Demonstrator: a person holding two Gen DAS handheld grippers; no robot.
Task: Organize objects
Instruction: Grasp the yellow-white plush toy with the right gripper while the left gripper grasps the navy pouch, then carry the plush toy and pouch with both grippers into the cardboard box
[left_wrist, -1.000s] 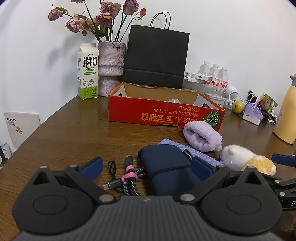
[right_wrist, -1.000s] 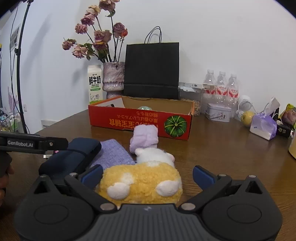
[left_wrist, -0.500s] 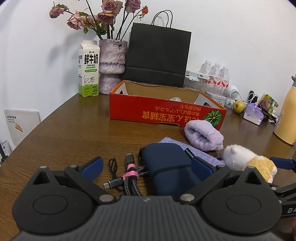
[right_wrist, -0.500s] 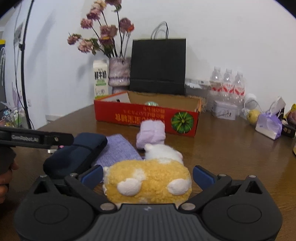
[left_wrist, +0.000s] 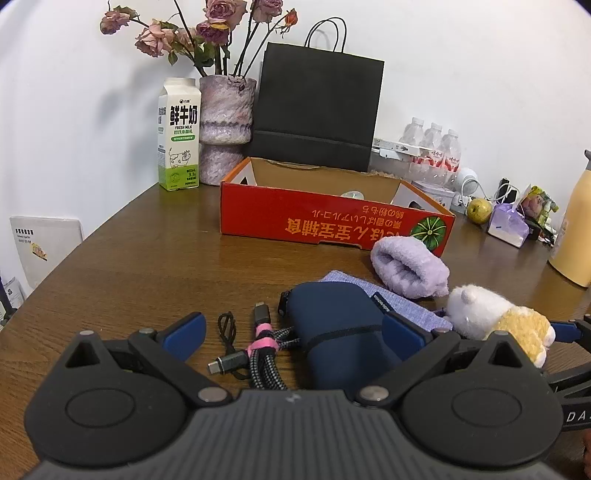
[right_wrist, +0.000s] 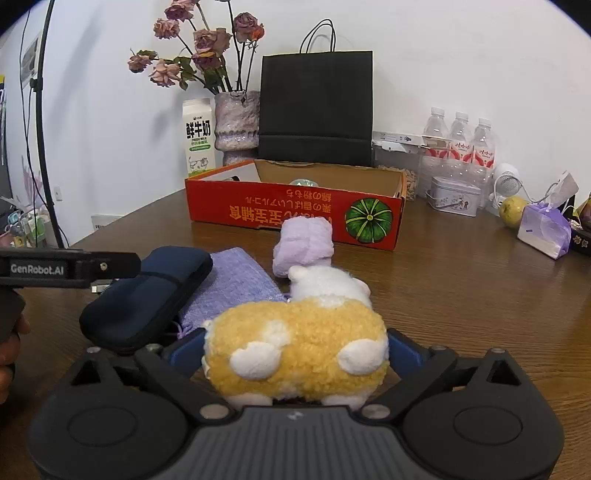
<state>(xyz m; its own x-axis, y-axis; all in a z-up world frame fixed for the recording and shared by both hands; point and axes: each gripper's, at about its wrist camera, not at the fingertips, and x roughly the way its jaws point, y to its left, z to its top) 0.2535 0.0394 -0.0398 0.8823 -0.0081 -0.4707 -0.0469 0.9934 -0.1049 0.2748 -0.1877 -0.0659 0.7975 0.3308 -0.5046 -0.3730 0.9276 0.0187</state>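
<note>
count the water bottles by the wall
3, upright in a row at the back right: left bottle, middle bottle, right bottle. More may be hidden behind them.

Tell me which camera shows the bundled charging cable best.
The left wrist view: the cable bundle lies in plain sight between the open left gripper fingers, beside the navy pouch. In the right wrist view the pouch and the left gripper's body hide nearly all of it.

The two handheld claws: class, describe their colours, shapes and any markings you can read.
Each claw, left claw and right claw, has a grey ribbed body, two round black discs with angular black linkages, silver pivot pins and blue finger pads. The left one's side bar reads GenRobot.AI in white.
</note>
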